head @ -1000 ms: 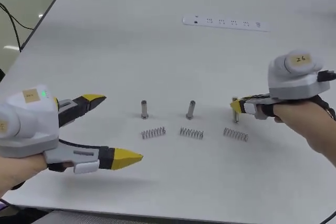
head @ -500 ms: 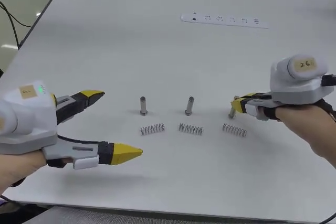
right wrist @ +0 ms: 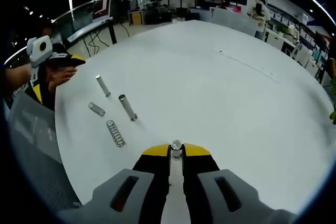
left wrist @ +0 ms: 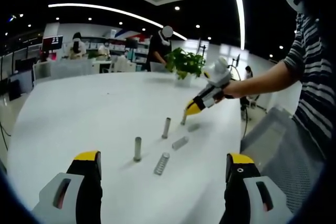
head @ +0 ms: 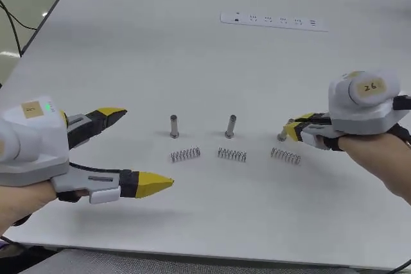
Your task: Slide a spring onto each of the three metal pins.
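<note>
White tabletop (head: 192,62), open office; left gripper (head: 146,149) jaws wide, empty; right gripper (right wrist: 176,151) jaws pinch a pin (right wrist: 176,144).

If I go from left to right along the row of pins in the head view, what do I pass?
left gripper → left pin → middle pin → right pin, pinched by the right gripper

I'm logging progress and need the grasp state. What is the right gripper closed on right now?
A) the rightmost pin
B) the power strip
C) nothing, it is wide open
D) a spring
A: in the right gripper view, the right gripper has its yellow tips closed around the rightmost pin, while all three springs lie loose on the table.
</note>
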